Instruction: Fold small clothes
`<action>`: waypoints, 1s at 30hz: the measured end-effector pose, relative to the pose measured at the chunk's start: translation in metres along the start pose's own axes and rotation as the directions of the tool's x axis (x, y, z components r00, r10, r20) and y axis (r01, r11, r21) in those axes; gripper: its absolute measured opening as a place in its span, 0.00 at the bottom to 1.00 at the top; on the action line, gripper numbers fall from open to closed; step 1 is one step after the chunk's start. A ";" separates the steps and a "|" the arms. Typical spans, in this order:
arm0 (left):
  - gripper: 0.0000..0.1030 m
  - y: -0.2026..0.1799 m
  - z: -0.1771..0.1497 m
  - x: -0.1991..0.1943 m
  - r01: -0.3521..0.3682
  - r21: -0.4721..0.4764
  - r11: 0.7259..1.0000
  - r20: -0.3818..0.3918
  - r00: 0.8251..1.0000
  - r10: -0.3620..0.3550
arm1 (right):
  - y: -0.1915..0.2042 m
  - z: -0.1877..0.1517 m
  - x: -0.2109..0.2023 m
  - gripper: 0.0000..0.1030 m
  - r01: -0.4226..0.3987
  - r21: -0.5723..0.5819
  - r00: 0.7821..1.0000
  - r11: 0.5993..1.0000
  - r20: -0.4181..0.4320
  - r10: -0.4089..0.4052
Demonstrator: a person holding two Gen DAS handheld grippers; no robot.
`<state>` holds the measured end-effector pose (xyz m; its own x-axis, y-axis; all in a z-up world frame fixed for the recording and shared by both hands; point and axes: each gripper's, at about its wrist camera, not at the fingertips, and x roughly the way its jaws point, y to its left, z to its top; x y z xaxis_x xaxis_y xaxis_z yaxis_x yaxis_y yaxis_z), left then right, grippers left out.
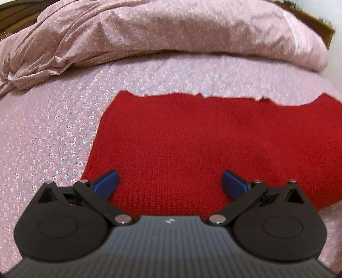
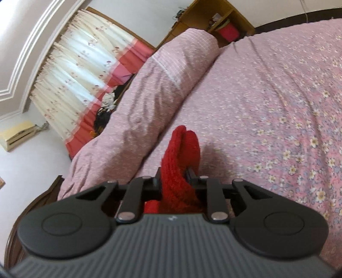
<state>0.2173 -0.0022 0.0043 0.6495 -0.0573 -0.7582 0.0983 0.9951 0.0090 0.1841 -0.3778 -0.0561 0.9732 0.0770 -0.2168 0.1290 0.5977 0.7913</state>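
Observation:
A red knitted garment (image 1: 192,136) lies spread flat on the pink floral bed sheet (image 1: 47,132) in the left wrist view. My left gripper (image 1: 170,181) is open, with its blue fingertips (image 1: 106,181) wide apart just above the garment's near part. In the right wrist view my right gripper (image 2: 173,177) is shut on a bunched part of the red garment (image 2: 181,149), which sticks up between the jaws above the bed. The fingertips are hidden by the cloth.
A rumpled pink duvet (image 1: 171,32) lies across the far side of the bed. In the right wrist view the duvet (image 2: 149,85) runs along the left, with a curtain (image 2: 85,64) and wooden shelves (image 2: 213,19) beyond the bed.

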 end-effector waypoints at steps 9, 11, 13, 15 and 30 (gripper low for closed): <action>1.00 0.015 -0.003 -0.007 0.038 -0.007 0.999 -0.005 0.999 -0.038 | 0.038 0.002 -0.006 0.21 -0.069 -0.097 0.998 0.993 -0.010 0.068; 1.00 0.028 0.000 -0.014 0.042 -0.037 0.998 -0.002 0.999 -0.042 | 0.047 0.002 -0.004 0.21 -0.082 -0.115 0.997 0.990 -0.023 0.080; 1.00 0.044 0.001 -0.020 0.040 -0.068 0.997 -0.008 0.999 -0.041 | 0.058 0.001 -0.002 0.21 -0.092 -0.136 0.996 0.986 -0.029 0.088; 1.00 0.061 0.002 -0.024 0.032 -0.099 0.995 -0.013 0.999 -0.034 | 0.067 0.000 0.000 0.21 -0.105 -0.143 0.994 0.984 -0.033 0.102; 1.00 0.133 -0.006 -0.041 -0.016 -0.175 0.984 -0.022 1.000 0.013 | 0.133 -0.036 0.009 0.16 -0.197 -0.221 0.980 0.955 -0.076 0.185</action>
<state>0.1995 0.1331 0.0324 0.6340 -0.0429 -0.7721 -0.0458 0.9946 -0.0929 0.2028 -0.2687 0.0272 0.9629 0.2466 -0.1100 -0.1108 0.7322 0.6720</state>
